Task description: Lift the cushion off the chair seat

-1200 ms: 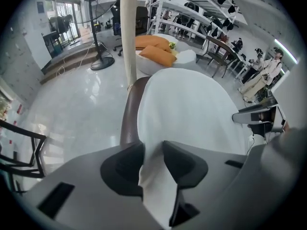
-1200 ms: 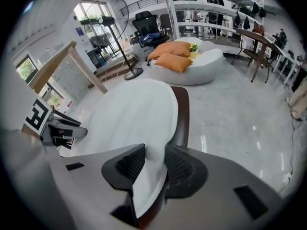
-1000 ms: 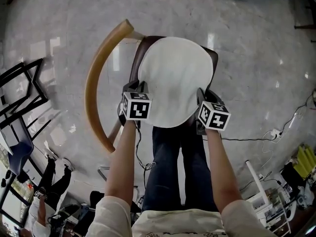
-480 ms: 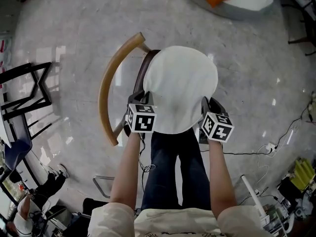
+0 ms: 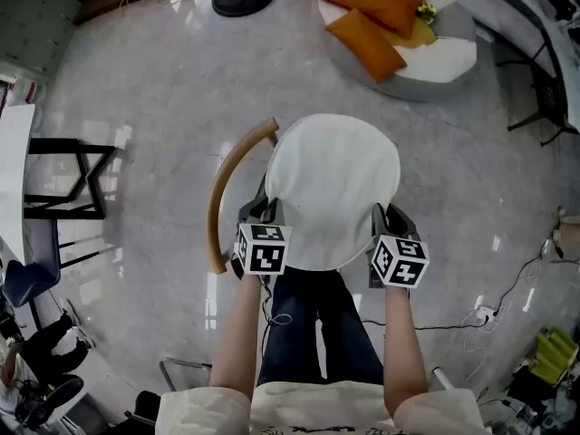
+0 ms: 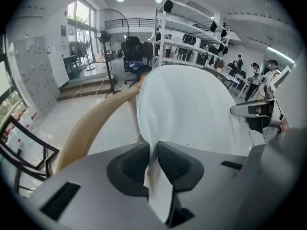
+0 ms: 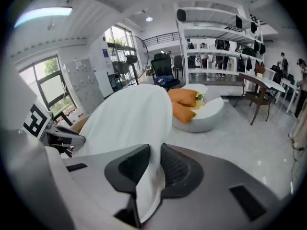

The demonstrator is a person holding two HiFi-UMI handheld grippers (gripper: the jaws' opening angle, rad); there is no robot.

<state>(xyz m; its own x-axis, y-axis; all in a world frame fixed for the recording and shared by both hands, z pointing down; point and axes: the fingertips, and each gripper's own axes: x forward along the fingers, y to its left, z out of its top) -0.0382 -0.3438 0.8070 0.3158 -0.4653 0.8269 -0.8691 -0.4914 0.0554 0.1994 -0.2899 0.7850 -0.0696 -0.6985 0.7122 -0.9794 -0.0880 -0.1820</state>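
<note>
Nearest me, each grey moulded gripper has its dark, ribbed jaws pinched narrow on a thin fold of cloth, the left gripper (image 5: 267,211) on the cushion's (image 5: 333,184) near-left rim and the right gripper (image 5: 382,216) on its near-right rim. The cushion, a smooth, off-white, rounded disc of soft fabric, is held up between them above the chair and covers the seat from above, with the curved tan wooden backrest (image 5: 215,207) arcing out at its left. Beyond, on the glossy grey marble floor (image 5: 145,62), sits a rounded white sofa (image 5: 444,62) with orange pillows (image 5: 367,7).
</note>
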